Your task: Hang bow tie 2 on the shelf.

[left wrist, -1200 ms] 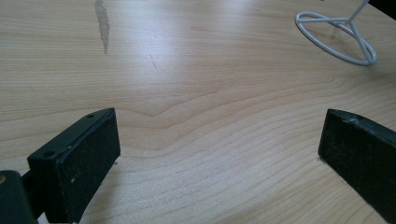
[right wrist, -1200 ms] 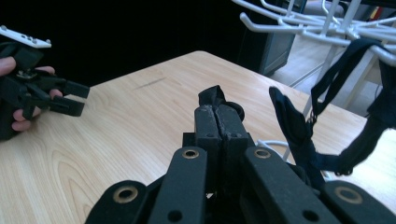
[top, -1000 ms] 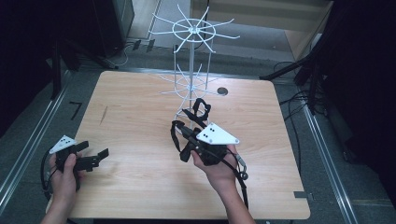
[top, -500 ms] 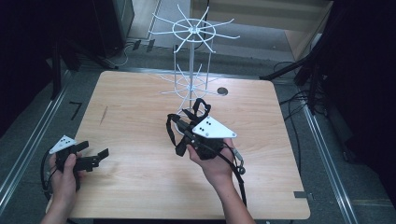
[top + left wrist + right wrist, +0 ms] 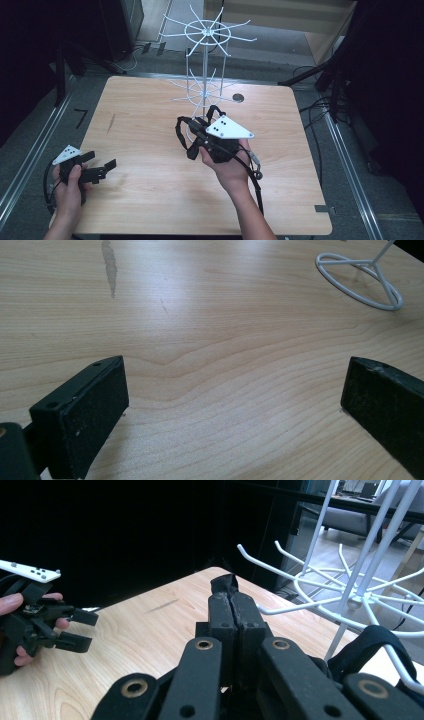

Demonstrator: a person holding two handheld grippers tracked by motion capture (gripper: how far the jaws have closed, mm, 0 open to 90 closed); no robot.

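Note:
A white wire hook rack point(image 5: 205, 75) stands at the far middle of the wooden table point(image 5: 150, 110); its arms are in the right gripper view point(image 5: 367, 555) and its base ring in the left gripper view point(image 5: 360, 282). My right gripper point(image 5: 194, 136) is raised just in front of the rack, shut on a black strap point(image 5: 179, 131). The strap's end pokes out past the closed jaws point(image 5: 223, 584), and its loop hangs near a rack hook point(image 5: 372, 647). My left gripper point(image 5: 102, 160) rests low at the table's near left, open point(image 5: 235, 400), nothing between its jaws.
A small round hole point(image 5: 238, 97) sits in the table right of the rack. A dark streak point(image 5: 110, 123) marks the wood at the left. Metal rails point(image 5: 345, 160) run along both sides of the table, with cables on the floor beyond.
My right hand has lifted the strap and carried it a little toward the rack. The left hand has stayed where it was.

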